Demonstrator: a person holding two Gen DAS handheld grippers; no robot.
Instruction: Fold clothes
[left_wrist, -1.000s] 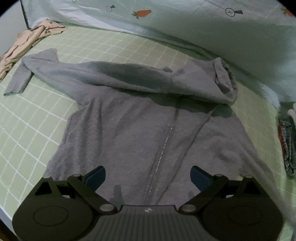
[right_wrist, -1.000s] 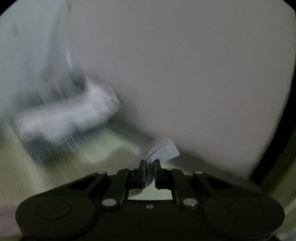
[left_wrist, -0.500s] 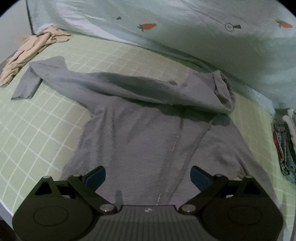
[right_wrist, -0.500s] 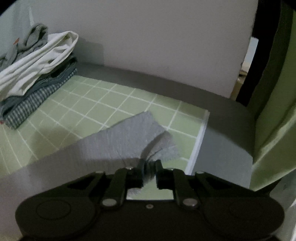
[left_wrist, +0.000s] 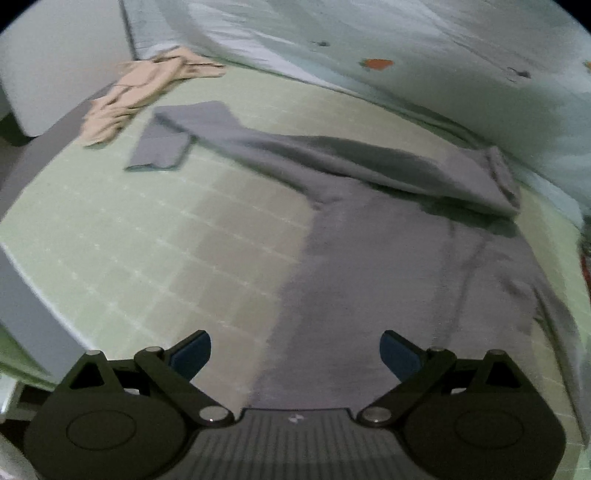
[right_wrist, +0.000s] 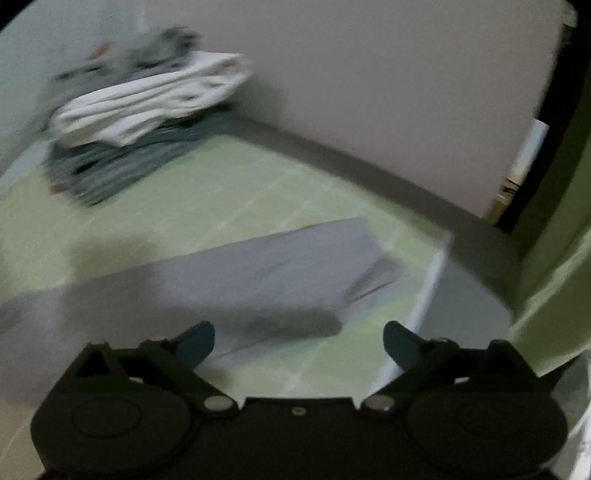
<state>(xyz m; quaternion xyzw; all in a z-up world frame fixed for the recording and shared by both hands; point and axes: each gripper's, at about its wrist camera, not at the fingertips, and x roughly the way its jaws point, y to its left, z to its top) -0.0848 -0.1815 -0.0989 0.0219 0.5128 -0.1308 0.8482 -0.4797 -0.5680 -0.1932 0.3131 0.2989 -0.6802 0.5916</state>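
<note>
A grey zip hoodie (left_wrist: 388, 266) lies spread on the green checked bed sheet (left_wrist: 166, 240), hood at the far right, one sleeve reaching to the far left with its cuff folded under. My left gripper (left_wrist: 295, 350) hangs open above the hoodie's lower edge, nothing between its blue pads. In the right wrist view the hoodie's other sleeve (right_wrist: 258, 273) lies flat on the sheet by the bed's corner. My right gripper (right_wrist: 299, 343) is above its cuff end, jaws opening wide, and the cloth lies below them, out of their grasp.
A beige garment (left_wrist: 140, 92) lies crumpled at the far left corner. A pale quilt with carrot prints (left_wrist: 388, 62) runs along the back. A stack of folded clothes (right_wrist: 140, 118) sits against the wall. The bed's edge (right_wrist: 432, 288) drops off to the right.
My right gripper let go of the sleeve cuff and its jaws spread wide; the sleeve now lies flat. My left gripper moved left, so the hoodie shifted right in its view.
</note>
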